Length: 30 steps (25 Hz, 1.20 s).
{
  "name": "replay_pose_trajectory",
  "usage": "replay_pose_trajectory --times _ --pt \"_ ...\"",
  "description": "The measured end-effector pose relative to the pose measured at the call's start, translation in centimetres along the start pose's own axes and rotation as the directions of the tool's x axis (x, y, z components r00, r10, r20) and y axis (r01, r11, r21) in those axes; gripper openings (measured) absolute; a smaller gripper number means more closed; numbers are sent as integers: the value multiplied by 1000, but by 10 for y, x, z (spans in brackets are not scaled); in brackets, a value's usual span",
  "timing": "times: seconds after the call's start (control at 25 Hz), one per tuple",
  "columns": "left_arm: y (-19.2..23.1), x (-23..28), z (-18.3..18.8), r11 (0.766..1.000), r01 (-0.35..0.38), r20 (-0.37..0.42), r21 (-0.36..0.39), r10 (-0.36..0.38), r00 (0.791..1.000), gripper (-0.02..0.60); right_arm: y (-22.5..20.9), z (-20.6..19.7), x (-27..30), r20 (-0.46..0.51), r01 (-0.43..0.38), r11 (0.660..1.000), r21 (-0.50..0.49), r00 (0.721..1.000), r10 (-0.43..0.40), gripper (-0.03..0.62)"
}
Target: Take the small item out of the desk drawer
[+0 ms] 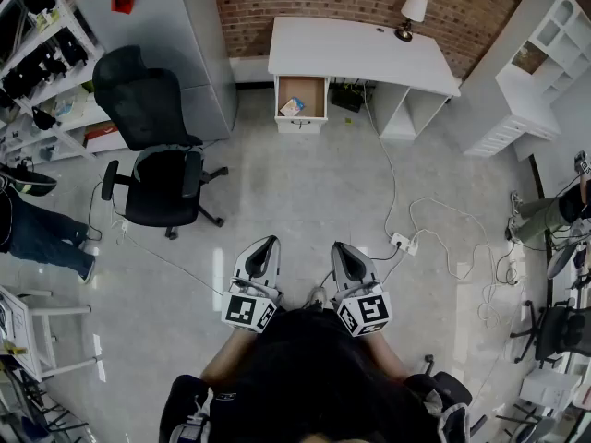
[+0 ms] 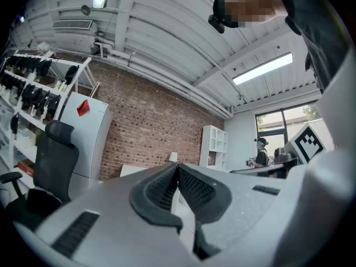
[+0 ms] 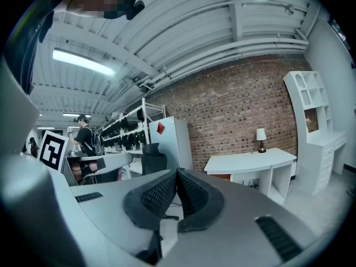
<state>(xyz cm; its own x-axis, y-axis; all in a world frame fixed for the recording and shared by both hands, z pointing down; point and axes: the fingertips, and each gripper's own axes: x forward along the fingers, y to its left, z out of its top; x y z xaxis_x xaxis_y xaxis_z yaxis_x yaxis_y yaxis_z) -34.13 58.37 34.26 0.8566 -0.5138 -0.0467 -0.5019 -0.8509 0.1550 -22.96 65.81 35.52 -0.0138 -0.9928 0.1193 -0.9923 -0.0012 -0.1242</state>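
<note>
Across the room a white desk (image 1: 355, 49) stands against the brick wall, with its drawer (image 1: 302, 104) pulled open. A small blue and white item (image 1: 292, 107) lies inside the drawer. My left gripper (image 1: 261, 252) and right gripper (image 1: 344, 257) are held side by side close to my body, far from the desk. Both are shut with nothing between the jaws. In the right gripper view the desk (image 3: 250, 163) shows past the shut right gripper (image 3: 177, 172). The left gripper (image 2: 178, 167) hides most of the desk in its own view.
A black office chair (image 1: 152, 146) stands left of the path to the desk. A cable and power strip (image 1: 404, 243) lie on the floor to the right. White shelving (image 1: 545, 53) stands at the right wall, a grey cabinet (image 1: 166, 35) and racks at the left. People are at both edges.
</note>
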Motion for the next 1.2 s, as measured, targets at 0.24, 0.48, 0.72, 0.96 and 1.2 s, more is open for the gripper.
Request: replay_pose_trajectory --times 0.24,0.48,0.72,0.96,1.2 --pt "-5 3 -1 1000 -7 1 -2 7 1000 9 -6 1 -4 2 -9 1000 0 1000 9 21" --pt "-15 12 -6 1000 -11 -9 4 11 1000 9 -22 5 -11 27 -10 1000 10 1000 10 21" --pt "-39 29 -12 1000 -24 -17 7 24 1000 9 -47 2 -23 19 -34 999 0 999 34 23" --pt "-65 50 -23 999 -35 -27 14 35 999 9 -76 -10 -28 -6 -88 996 -11 996 88 23" --pt "-57 72 -37 997 -75 -61 4 75 995 9 -105 -16 -5 -31 -110 994 -4 993 110 23"
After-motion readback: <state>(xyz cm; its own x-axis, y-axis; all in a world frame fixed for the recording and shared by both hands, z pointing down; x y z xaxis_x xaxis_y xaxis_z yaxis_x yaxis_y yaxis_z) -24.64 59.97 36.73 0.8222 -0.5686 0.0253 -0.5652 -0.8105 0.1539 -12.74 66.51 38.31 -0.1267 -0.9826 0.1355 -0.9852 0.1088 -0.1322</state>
